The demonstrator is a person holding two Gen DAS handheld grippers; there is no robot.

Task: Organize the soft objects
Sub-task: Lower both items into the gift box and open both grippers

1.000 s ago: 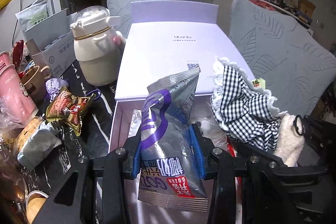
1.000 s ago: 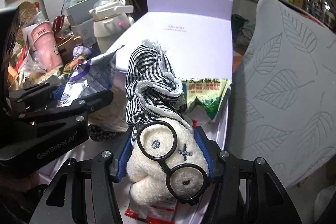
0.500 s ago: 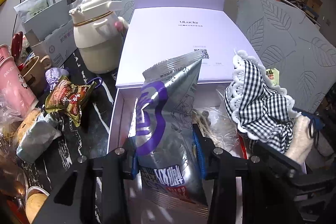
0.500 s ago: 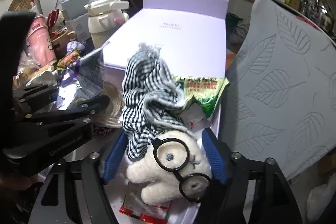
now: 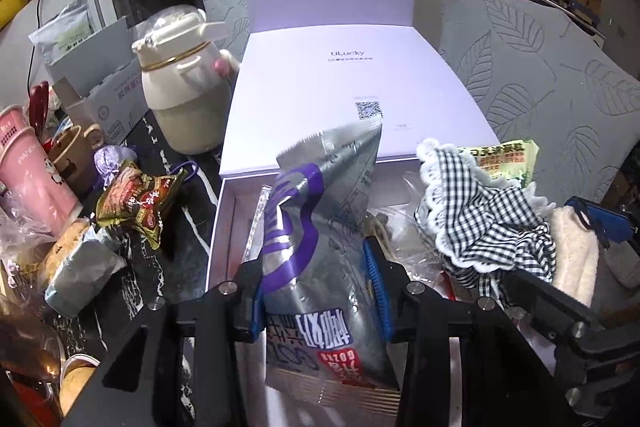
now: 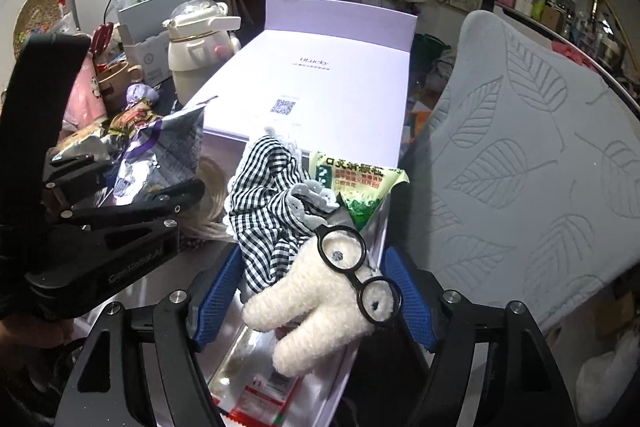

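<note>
A: Where's your silver snack pouch (image 5: 320, 251)?

B: Upright over the open white box (image 5: 224, 219), with your left gripper (image 5: 318, 291) clamped on its lower half. It's light, crinkly and slick, so squeeze the flat middle, not the seam.

A: And the plush toy (image 6: 320, 303)?

B: Your right gripper (image 6: 312, 299) has just spread its 2 pads; the toy and its checkered cloth (image 6: 268, 195) lie loose between them in the box. Soft, squashy; take the body.
</note>
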